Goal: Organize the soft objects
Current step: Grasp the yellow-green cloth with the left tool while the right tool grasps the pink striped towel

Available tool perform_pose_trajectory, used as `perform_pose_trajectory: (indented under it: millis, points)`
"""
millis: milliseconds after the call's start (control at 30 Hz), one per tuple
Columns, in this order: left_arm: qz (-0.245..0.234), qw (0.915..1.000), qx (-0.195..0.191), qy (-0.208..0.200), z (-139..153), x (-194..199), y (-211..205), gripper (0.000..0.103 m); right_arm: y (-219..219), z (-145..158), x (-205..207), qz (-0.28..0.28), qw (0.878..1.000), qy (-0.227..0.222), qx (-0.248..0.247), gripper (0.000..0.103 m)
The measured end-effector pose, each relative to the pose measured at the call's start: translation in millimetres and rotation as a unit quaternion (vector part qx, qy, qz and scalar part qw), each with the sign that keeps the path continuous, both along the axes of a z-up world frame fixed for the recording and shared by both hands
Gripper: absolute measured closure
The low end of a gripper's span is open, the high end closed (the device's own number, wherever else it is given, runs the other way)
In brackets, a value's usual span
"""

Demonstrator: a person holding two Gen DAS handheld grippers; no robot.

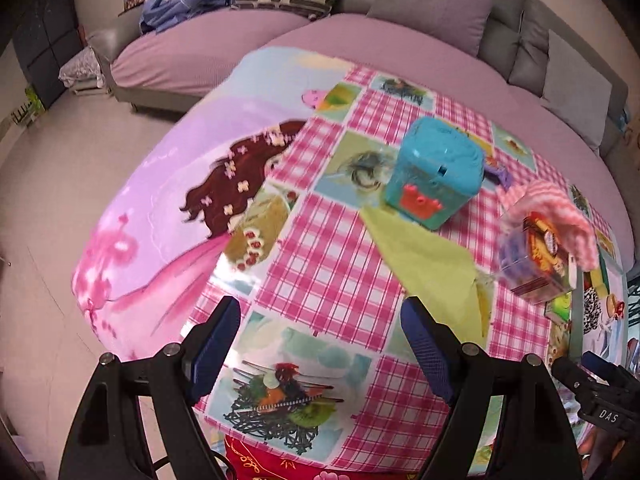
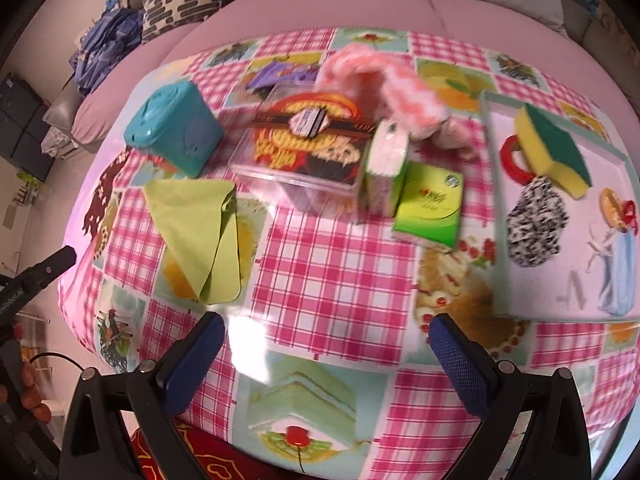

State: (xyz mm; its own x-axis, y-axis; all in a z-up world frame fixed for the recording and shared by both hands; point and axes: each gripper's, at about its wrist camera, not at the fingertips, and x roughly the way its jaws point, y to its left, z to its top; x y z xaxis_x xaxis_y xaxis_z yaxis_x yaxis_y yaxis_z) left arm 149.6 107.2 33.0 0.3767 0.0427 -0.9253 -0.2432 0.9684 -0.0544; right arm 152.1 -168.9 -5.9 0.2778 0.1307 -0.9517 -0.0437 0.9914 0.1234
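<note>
While both tongs, left and right, hung spread and empty, a careless reach for the green cloth risked snagging the glossy desk cover.

Checked tablecloth. Right gripper, jaws wide apart, nothing between. Green cloth, folded, left. Teal box behind it. Clear box, centre; pink fluffy cloth behind. Green tissue pack. Tray, right, holding sponge, red ring, speckled cloth.
</note>
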Motion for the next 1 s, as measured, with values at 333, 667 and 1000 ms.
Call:
perform_pose_trajectory:
  millis: [333,667,1000]
  points:
    - [-0.022,0.9993,-0.012,0.029,-32,15,-21,0.020,-2,-20,13,-0.005,1.000,0.017,-0.006,0.000]
    - [-0.065,0.9955,-0.027,0.062,-71,40,-57,0.022,-16,-21,26,-0.021,1.000,0.017,-0.006,0.000]
    - [-0.098,0.9925,-0.026,0.069,-84,62,-90,0.025,-21,-22,37,-0.021,1.000,0.014,0.000,0.000]
